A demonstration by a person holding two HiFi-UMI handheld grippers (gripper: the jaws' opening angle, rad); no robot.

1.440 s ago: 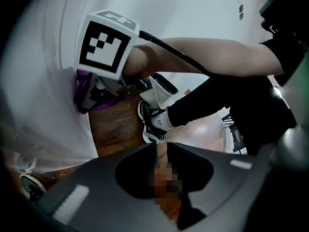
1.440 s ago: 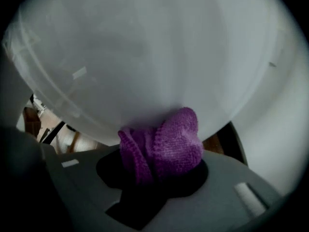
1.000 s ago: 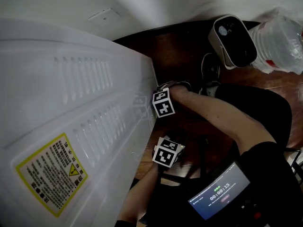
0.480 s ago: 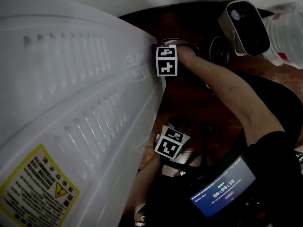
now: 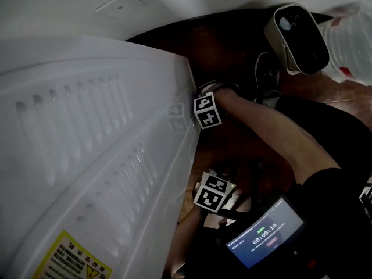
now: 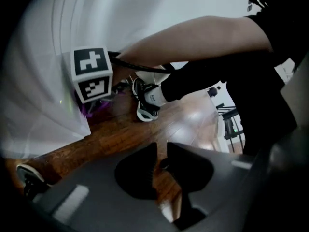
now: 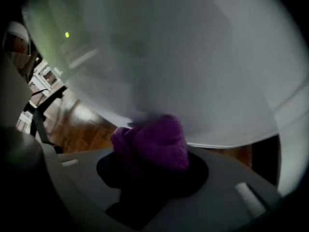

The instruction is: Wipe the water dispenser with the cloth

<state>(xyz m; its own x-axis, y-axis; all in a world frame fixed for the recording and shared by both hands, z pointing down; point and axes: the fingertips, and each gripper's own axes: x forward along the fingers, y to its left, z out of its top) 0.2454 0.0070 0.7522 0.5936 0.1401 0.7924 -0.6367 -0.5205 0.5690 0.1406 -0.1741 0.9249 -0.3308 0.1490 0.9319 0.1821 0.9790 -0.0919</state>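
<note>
Two tools show in the head view: the right tool sits at the bottom corner of the water dispenser, whose long axis I judge upright, with its foot by that tool. In the left gripper view the left tool holds its jaws narrowly apart on nothing. In the right gripper view the cloth, a wad with no clear axis, is clenched and pokes past the tips onto the white wall; this near the edge, a stroke could slip off it.

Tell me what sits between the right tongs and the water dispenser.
The purple cloth, gripped by the right tongs, sits against the water dispenser; the right gripper view shows it.
</note>
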